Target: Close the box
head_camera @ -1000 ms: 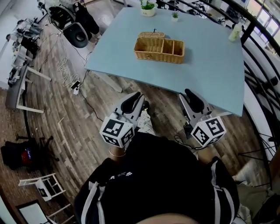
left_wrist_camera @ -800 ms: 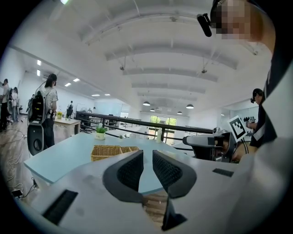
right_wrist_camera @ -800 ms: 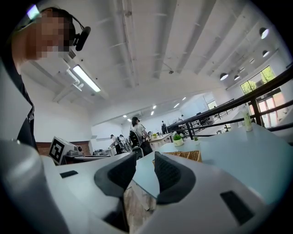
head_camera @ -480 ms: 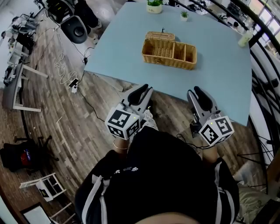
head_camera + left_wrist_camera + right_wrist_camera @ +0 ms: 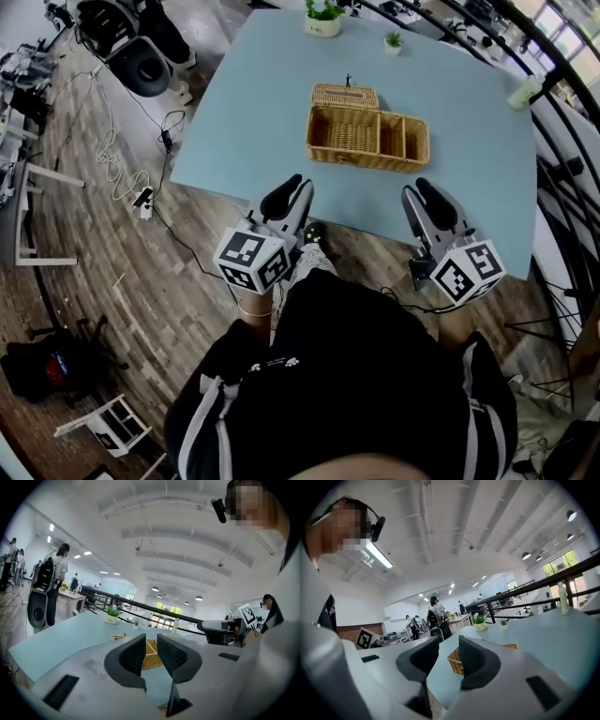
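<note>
Wicker box sits lid-open in the middle of the pale blue table, 12 o'clock from both claws. Left gripper has just been easing its jaws apart, nothing between them. Right gripper is released and empty too. Wood plank floor at 9, black railing at 3.

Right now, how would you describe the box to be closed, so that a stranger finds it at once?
Look at the large pale blue table. Near its middle stands a long wicker box, divided into compartments, its lid open behind it. It is the only woven thing; its neighbours are two potted plants and a bottle at the edges.
</note>
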`<state>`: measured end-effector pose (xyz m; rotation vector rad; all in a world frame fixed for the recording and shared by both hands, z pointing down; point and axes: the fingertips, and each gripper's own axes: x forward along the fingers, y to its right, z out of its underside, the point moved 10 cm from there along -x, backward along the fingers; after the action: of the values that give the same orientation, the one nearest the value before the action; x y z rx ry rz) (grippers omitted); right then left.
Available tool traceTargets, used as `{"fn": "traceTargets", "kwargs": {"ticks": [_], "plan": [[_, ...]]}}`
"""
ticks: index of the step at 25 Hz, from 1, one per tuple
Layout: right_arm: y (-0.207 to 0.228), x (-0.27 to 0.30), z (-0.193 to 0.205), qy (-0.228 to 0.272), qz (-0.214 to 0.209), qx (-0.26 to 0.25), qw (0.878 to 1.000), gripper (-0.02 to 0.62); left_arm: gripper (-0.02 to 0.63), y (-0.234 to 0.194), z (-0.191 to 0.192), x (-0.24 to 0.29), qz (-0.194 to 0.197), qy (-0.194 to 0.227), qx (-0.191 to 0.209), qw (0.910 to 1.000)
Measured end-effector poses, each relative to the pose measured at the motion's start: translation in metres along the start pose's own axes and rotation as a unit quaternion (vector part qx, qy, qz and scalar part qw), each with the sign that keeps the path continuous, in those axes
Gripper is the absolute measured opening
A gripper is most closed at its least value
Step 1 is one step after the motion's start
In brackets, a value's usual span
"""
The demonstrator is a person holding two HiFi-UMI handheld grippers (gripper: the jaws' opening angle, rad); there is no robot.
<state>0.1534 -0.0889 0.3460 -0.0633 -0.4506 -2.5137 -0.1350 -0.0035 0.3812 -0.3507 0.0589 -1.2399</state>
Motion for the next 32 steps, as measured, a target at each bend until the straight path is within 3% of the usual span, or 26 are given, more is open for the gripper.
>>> {"fn": "traceTargets", "kwargs": {"ticks": [12, 18, 32], "plan": [[0.032, 0.083, -0.028, -0.011, 0.045, 0.019, 0.999, 0.138, 0.081, -0.090, -0.033, 0.063, 0.039, -0.029, -0.047, 0.9977], [0.050, 0.114, -0.038, -0.030, 0.077, 0.020, 0.996, 0.141, 0.089, -0.128, -0.040, 0.097, 0.060, -0.053, -0.088, 0.9929], [0.085, 0.183, -0.036, -0.069, 0.132, 0.044, 0.988, 0.143, 0.104, -0.206, -0.040, 0.174, 0.091, -0.128, -0.128, 0.9793]]}}
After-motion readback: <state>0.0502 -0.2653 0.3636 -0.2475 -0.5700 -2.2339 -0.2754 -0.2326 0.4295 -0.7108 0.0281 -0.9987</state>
